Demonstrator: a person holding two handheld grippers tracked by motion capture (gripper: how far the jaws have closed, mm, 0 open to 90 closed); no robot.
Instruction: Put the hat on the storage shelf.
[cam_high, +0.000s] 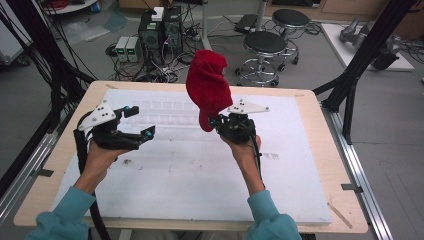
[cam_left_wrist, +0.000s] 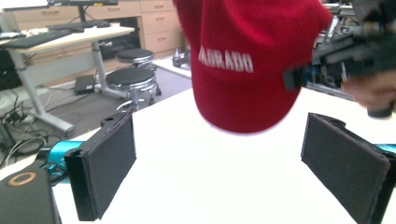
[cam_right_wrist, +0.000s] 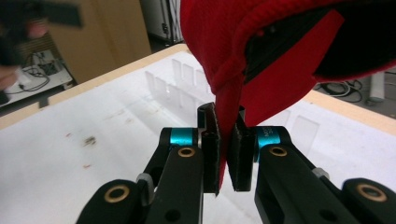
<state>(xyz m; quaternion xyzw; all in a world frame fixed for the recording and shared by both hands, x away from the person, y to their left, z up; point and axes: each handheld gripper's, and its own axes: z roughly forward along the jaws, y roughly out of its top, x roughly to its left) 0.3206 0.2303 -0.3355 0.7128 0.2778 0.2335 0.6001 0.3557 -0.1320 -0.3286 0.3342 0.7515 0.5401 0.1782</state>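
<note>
One red cap (cam_high: 207, 87), two grippers, one tabletop (cam_high: 310, 165) with a white foam sheet (cam_high: 200, 175) over a wooden board. In the high view the right gripper (cam_high: 226, 121) sits near the middle of the tabletop, a little toward the far edge, raised in the person's right hand (cam_high: 245, 150); the cap stands up above it, clear of the sheet, crown uppermost. The right gripper view shows the jaws closed tight on a fold of the cap's red brim (cam_right_wrist: 229, 126), the two black pads pressing the fabric from both sides with almost no gap; the rest of the cap (cam_right_wrist: 280, 46) spreads up and to the right, its dark underside visible. The left gripper (cam_high: 135, 125) sits at the left of the tabletop in the person's left hand (cam_high: 100, 155), well apart from the cap, jaws pointing toward the middle. In the left gripper view its two pads (cam_left_wrist: 112, 168) stand far apart, as wide as they go, with nothing between them and bare white sheet below; the cap (cam_left_wrist: 247, 65) hangs beyond and above them, its front facing this camera with white lettering, blurred, not readable with certainty. The right gripper (cam_left_wrist: 299, 79) shows there at the cap's right side, blurred. A row of clear plastic dividers (cam_right_wrist: 187, 79) stands on the sheet at the far side; their count cannot be told. Off the tabletop: three round stools (cam_high: 265, 45) on the floor, and two computer towers (cam_high: 162, 30) amid cables.
</note>
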